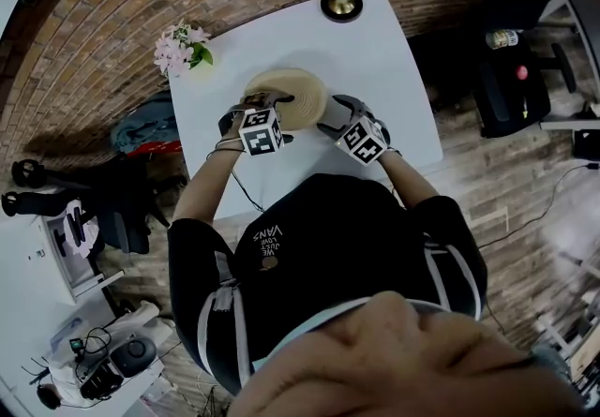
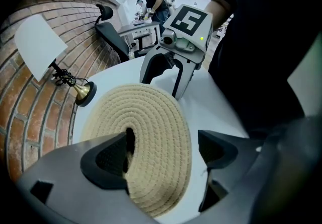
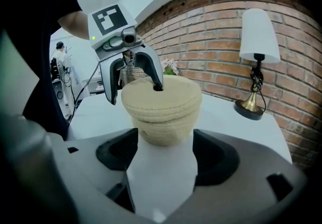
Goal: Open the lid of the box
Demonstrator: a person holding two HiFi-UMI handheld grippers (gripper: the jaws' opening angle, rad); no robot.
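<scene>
White table (image 1: 394,78), lidded box (image 1: 295,87) part-hidden by left hand-held gripper (image 3: 134,84), right hand-held gripper (image 2: 163,79), jaws apart

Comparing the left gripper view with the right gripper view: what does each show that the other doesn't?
Only the left gripper view: the lid from above, with its spiral coils; the right tool from the front; an office chair. Only the right gripper view: the box wall under the closed lid; flowers; the left tool from the front, open, over the lid. Both: lid, lamp, white table, brick wall.
</scene>
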